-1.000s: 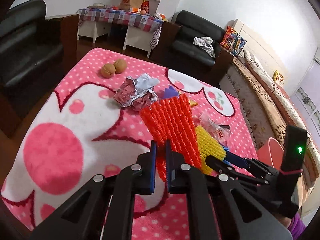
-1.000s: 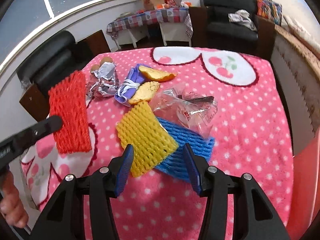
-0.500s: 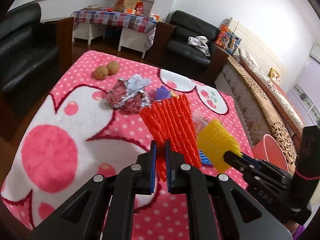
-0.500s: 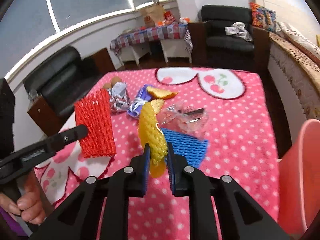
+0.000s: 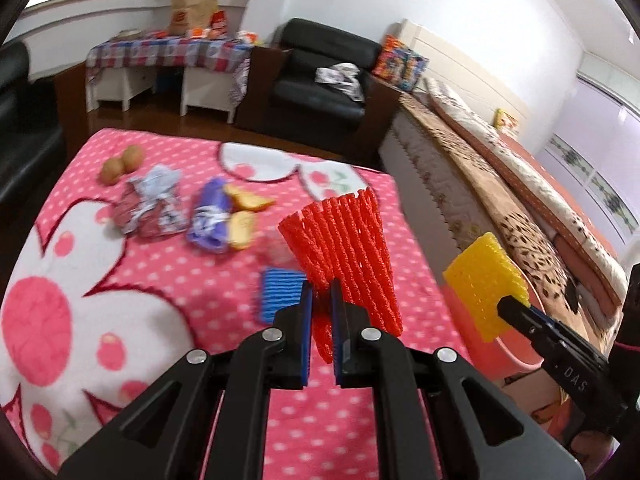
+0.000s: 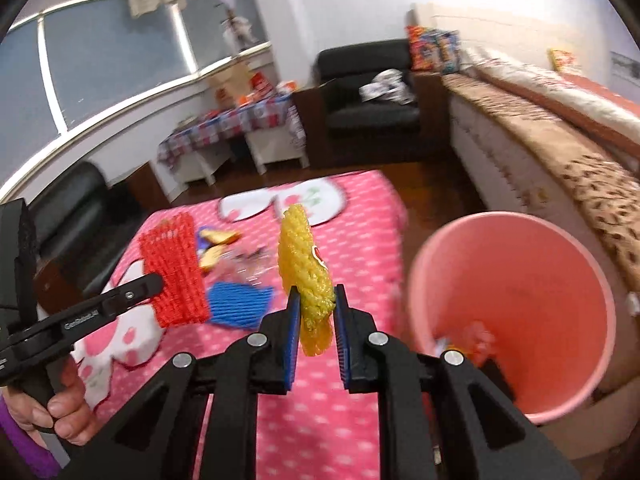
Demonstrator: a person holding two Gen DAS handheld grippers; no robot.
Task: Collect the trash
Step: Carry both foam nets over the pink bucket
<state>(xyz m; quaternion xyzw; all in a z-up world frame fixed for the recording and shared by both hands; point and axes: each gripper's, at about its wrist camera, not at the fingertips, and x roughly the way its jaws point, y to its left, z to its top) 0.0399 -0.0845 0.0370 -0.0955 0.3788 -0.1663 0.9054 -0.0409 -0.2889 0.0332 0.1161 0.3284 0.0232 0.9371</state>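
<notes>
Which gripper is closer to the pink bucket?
Right. The right gripper, holding the yellow foam net, is just beside the pink bucket. The left gripper with the red foam net is over the table, farther away.

White lettering on the side of the left gripper (image 6: 158, 282) seemed to read "GenRobot.AI" in the right wrist view, small and slightly blurred. In the left wrist view the right gripper (image 5: 505, 305) bore pale letters on its body that looked like "DAS", seen at an angle and perhaps only part of a longer word. A paper bag (image 5: 191, 16) on the far table carried an orange logo too blurred to read. The bright packets (image 5: 401, 63) beside the armchair showed print that could not be made out.
</notes>
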